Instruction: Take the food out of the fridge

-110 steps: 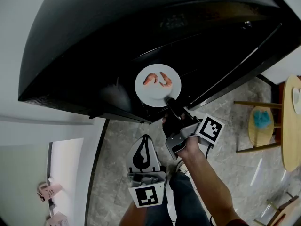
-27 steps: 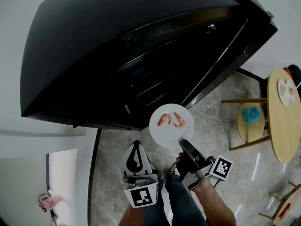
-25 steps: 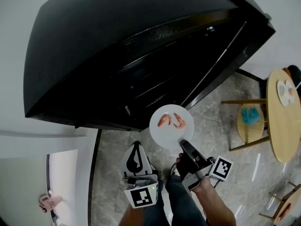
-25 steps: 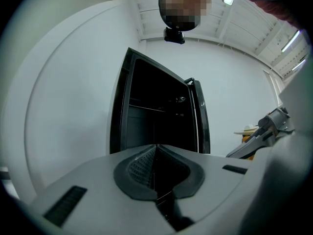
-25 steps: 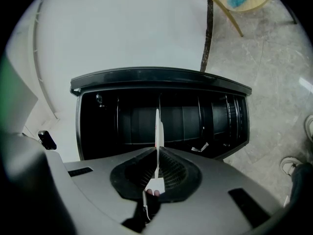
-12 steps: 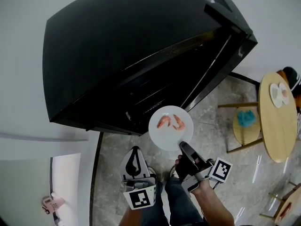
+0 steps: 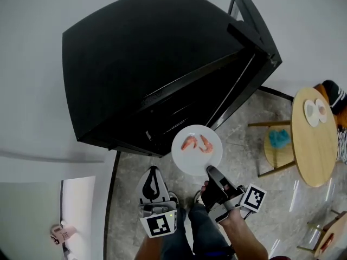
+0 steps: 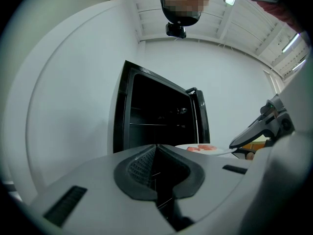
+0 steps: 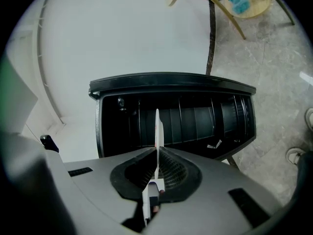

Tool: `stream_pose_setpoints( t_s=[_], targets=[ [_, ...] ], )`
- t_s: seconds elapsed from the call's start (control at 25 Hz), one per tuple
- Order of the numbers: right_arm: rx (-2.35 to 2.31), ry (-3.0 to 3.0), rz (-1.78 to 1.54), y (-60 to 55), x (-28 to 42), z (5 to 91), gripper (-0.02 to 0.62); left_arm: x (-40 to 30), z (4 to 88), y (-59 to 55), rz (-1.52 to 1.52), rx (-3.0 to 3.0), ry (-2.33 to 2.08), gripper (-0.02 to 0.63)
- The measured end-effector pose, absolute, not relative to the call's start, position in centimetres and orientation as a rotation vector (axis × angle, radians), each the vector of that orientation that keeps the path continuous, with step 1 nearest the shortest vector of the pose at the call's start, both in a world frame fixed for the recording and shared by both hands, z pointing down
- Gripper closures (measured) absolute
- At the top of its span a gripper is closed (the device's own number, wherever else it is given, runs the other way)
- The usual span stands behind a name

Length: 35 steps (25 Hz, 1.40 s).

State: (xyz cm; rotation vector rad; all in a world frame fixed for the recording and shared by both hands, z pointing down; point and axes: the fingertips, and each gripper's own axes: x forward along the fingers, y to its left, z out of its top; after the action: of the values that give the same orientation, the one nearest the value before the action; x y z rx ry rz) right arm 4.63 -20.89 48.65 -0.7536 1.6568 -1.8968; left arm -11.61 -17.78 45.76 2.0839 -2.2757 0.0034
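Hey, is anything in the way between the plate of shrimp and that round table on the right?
Yes. A wooden chair stands on the floor between the plate, clamped at its rim by the right gripper, and the table. Nothing else visible blocks that path.
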Motion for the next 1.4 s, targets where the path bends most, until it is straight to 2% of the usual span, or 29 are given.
stream_pose_setpoints(
  t_s=[1.4],
  targets=[
    [-0.716, 1.747, -1.829, -19.7, 6.9, 33.6, 0.565, -9.1, 33.3, -18.1, -0.033, 2.173, -2.235, 0.592]
  ],
)
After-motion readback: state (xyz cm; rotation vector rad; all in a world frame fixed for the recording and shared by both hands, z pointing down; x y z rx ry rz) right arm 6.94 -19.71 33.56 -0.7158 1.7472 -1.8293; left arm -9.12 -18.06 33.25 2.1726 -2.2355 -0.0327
